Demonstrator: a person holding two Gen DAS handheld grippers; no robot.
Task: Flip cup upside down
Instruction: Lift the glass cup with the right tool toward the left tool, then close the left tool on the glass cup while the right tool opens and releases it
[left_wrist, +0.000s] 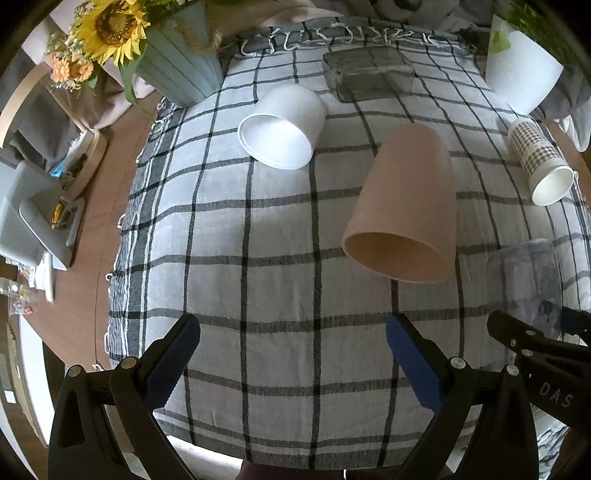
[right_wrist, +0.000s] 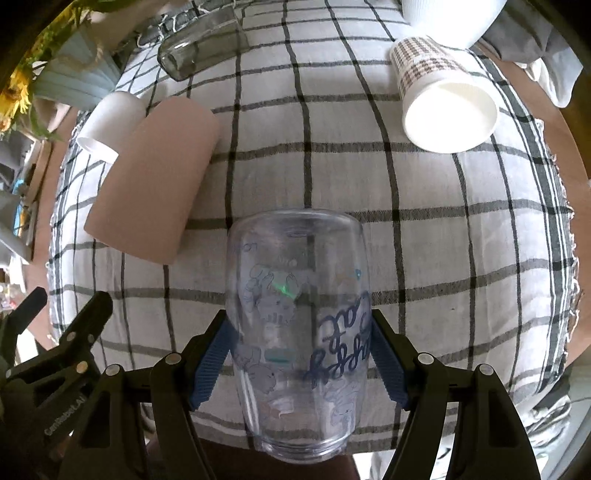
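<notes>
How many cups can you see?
4: clear printed cup in the right gripper; pink cup, white cup and checked paper cup lie on their sides on the tablecloth.

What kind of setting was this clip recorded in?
Most likely a home dining or living room table, staged for cup handling: a checked tablecloth over a wooden table, a sunflower pot at one corner, and assorted cups lying on their sides, such as the pink cup.
</notes>
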